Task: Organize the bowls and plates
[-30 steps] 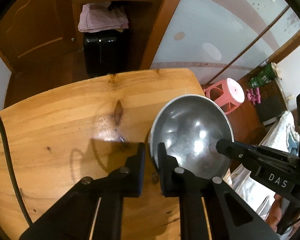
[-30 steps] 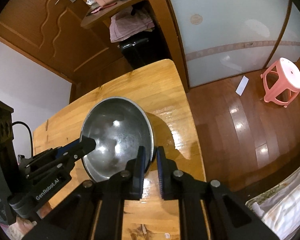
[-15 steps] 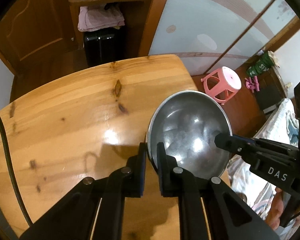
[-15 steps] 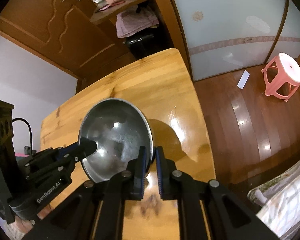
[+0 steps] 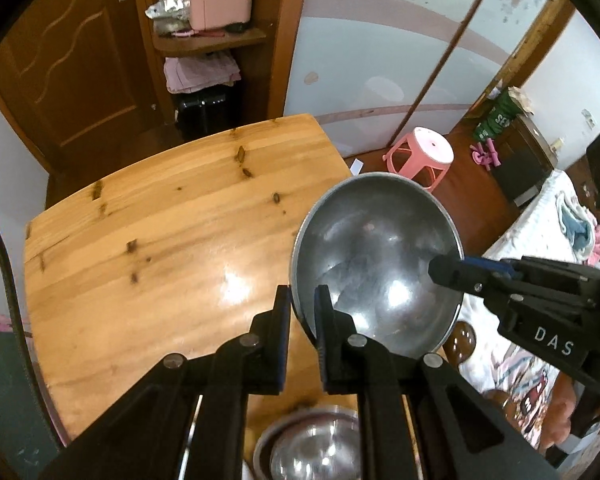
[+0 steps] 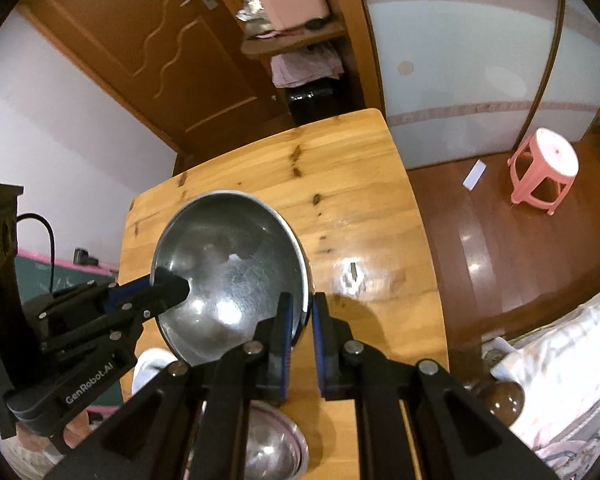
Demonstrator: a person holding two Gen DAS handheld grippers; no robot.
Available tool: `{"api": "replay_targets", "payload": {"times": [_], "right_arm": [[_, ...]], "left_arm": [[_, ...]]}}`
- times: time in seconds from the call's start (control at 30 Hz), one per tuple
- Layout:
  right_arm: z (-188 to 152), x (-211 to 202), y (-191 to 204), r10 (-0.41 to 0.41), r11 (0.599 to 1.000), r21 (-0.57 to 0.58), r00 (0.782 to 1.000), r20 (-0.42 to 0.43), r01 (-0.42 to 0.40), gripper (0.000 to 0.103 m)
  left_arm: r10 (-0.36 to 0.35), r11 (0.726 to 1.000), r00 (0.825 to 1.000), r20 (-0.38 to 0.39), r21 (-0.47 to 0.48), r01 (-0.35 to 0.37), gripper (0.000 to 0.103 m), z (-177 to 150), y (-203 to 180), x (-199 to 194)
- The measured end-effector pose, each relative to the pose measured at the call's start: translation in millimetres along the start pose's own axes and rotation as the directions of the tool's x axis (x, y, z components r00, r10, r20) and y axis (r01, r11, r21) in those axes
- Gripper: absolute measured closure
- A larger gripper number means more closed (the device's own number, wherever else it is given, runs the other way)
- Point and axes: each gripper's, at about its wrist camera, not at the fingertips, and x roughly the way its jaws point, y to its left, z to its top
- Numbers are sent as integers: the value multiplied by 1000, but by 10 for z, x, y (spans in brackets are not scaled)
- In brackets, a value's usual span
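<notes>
Bowl (image 5: 376, 264), steel, large, round and deep; held tilted in the air above the wooden table (image 5: 160, 240), right of centre in the left wrist view, left of centre in the right wrist view. Inner surface dull grey, smudged and faintly scratched, with several bright spots of reflected light near the bottom. Rim thin and slightly rolled.

Left gripper (image 5: 301, 320), black, lower centre of its own view: fingers closed onto the bowl's near rim, one pad outside the wall and one inside. In the right wrist view it enters from the lower left, its tip over the rim.

Right gripper (image 6: 302, 326), black with blue pad edges, lower centre of its own view: fingers likewise clamped on the rim at the opposite side. In the left wrist view it reaches in from the right edge.

Second steel bowl (image 5: 312, 446), smaller, standing on the table at the bottom edge of both views, partly hidden behind the gripper bodies; it seems to sit inside another dish, though that cannot be told for certain.

White dish (image 6: 150, 364), lower left of the right wrist view, mostly covered.

Pink plastic stool (image 5: 420, 156) on the floor beyond the table, upper right.
</notes>
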Motion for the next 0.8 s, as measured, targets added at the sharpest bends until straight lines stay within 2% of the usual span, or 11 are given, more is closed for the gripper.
{"api": "replay_targets", "payload": {"times": [0.17, 0.37, 0.53, 0.8], "right_arm": [[-370, -268, 195, -3, 999, -33, 1000, 19, 3, 94], [-813, -278, 350, 0, 998, -61, 1000, -11, 0, 94], [-1167, -172, 397, -10, 997, -80, 999, -41, 7, 94], [-1682, 189, 245, 6, 999, -47, 994, -110, -11, 94]], "left_arm": [[1, 1000, 1000, 17, -8, 0, 93, -399, -52, -348], [1, 1000, 1000, 4, -16, -1, 93, -870, -57, -513], [-5, 1000, 1000, -23, -29, 4, 93, -1241, -49, -472], [-13, 999, 997, -77, -30, 10, 93, -1798, -68, -144]]}}
